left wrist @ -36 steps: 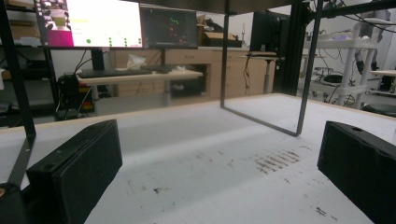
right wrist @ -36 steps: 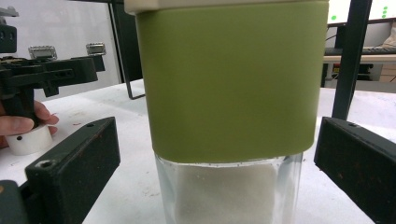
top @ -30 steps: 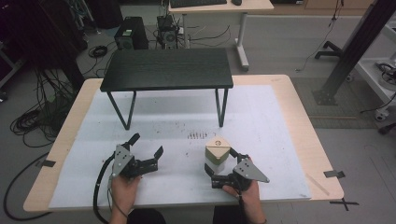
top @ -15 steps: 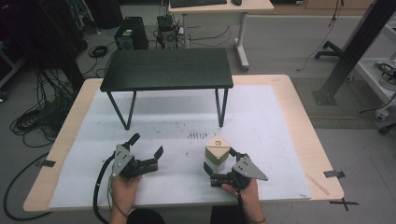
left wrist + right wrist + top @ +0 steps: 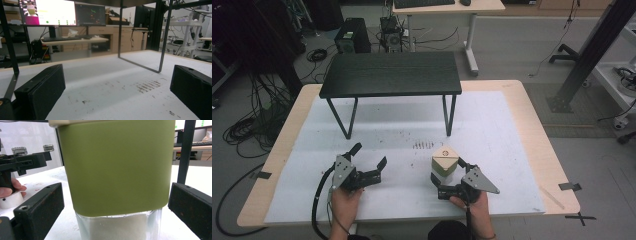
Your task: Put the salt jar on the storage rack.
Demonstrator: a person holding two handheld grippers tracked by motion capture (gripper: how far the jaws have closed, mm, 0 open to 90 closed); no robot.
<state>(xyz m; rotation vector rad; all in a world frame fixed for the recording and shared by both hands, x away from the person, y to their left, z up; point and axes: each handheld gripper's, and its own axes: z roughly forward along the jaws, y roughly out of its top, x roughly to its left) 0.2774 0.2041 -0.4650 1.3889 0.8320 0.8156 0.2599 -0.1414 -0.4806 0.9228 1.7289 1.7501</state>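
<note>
1. High view: the jar (image 5: pixel 445 161) stands upright on the desk (image 5: pixel 512 145), in front of the black stand (image 5: pixel 391 75) and off toward its right leg. The right gripper (image 5: pixel 449 172) sits just behind the jar on the person's side, its jaws spread to either flank of it; I cannot tell from here whether they touch it. The left gripper (image 5: pixel 369 156) lies well to the left of the jar, jaws apart, with nothing between them.

2. Left gripper view: both jaws stand wide with bare desk between them, and the stand's legs rise beyond.

3. Right gripper view: the jar (image 5: pixel 117 170) sits between the jaws, with a clear gap on each side, so nothing is clamped yet. Its upper part is a green sleeve, the bottom clear glass holding white powder (salt or sugar, perhaps).

4. Handling, as a judgement: rigid, fairly heavy for its size, and breakable at the glass. The green sleeve looks matte and less slippery, so squeeze there, at mid-height on the flat sides, and keep it upright.
</note>
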